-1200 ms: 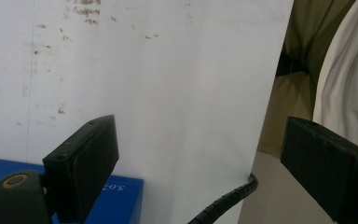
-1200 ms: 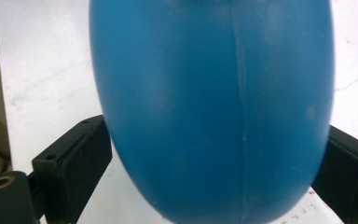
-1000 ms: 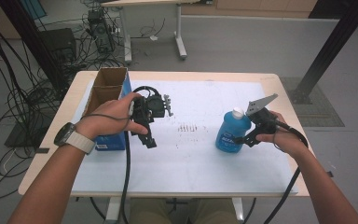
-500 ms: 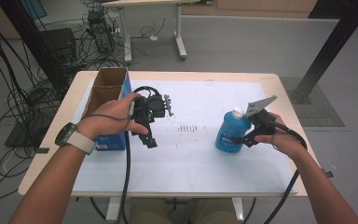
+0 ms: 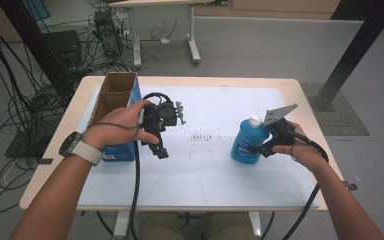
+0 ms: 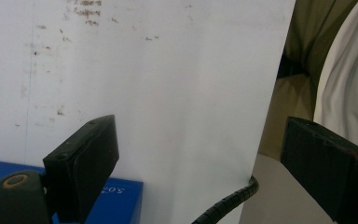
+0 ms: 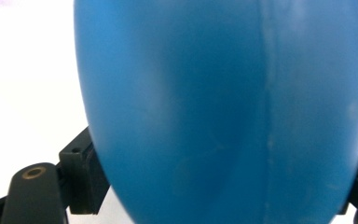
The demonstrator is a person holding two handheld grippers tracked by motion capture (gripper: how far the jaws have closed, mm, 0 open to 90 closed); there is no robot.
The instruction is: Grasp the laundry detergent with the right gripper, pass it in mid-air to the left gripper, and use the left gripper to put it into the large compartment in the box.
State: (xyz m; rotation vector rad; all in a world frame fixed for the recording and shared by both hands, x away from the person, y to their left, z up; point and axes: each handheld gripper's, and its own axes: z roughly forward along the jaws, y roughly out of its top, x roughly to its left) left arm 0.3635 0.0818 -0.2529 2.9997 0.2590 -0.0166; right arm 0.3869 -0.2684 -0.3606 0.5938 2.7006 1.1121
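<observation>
A blue plastic bottle [image 5: 246, 142] with a white cap stands upright on the white sheet at the right. My right gripper [image 5: 260, 148] comes at it from the right. Its jaws have just been closing, and in the right gripper view the bottle's body [image 7: 223, 107] sits between them with both pads against its sides. My left gripper [image 5: 161, 151] hangs over the sheet at the left, pointing down toward the person. It is open, with nothing but bare sheet between its fingers [image 6: 86, 163].
An open cardboard box with blue sides [image 5: 116, 100] stands at the table's left, just behind my left hand; its blue edge [image 6: 116, 203] shows below my left jaw. Faint brown marks [image 5: 203, 136] dot the sheet's middle. The table's front edge and the person's lap lie close by.
The right gripper's jaws have drawn in against the blue bottle. Both hands and the bottle stay where they were.
</observation>
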